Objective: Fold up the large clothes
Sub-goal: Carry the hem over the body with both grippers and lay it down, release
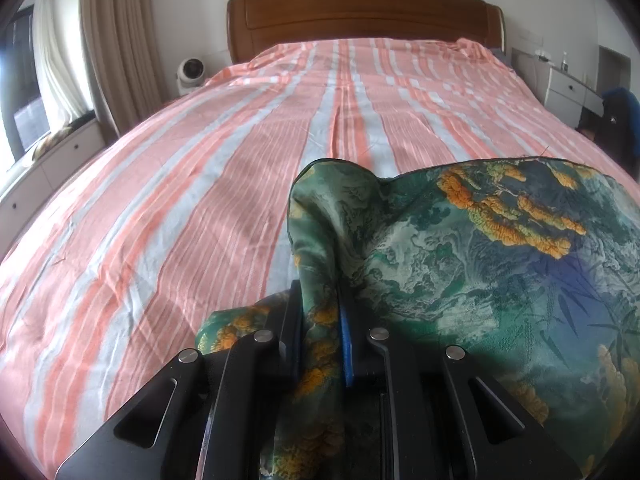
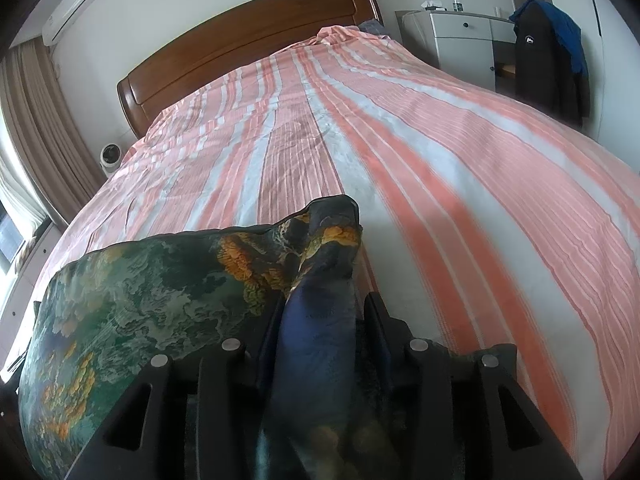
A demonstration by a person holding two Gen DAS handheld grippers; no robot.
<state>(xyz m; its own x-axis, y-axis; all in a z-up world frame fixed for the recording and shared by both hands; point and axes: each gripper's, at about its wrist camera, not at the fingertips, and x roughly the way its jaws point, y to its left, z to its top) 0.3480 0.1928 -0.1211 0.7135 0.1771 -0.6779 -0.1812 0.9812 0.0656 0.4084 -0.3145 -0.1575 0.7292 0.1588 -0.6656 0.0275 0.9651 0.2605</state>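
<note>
Green printed garment (image 1: 460,240) hides both claws' tips: left (image 1: 322,304) pinching it, right (image 2: 320,312) spread.

Left gripper (image 1: 320,300) clamped tight; right gripper (image 2: 320,312) seemingly part-open.

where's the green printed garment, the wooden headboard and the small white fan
green printed garment (image 1: 480,248), left wrist view, on its spread panel
wooden headboard (image 1: 360,16), left wrist view, on its centre panel
small white fan (image 1: 191,70), left wrist view, on its round face
</note>
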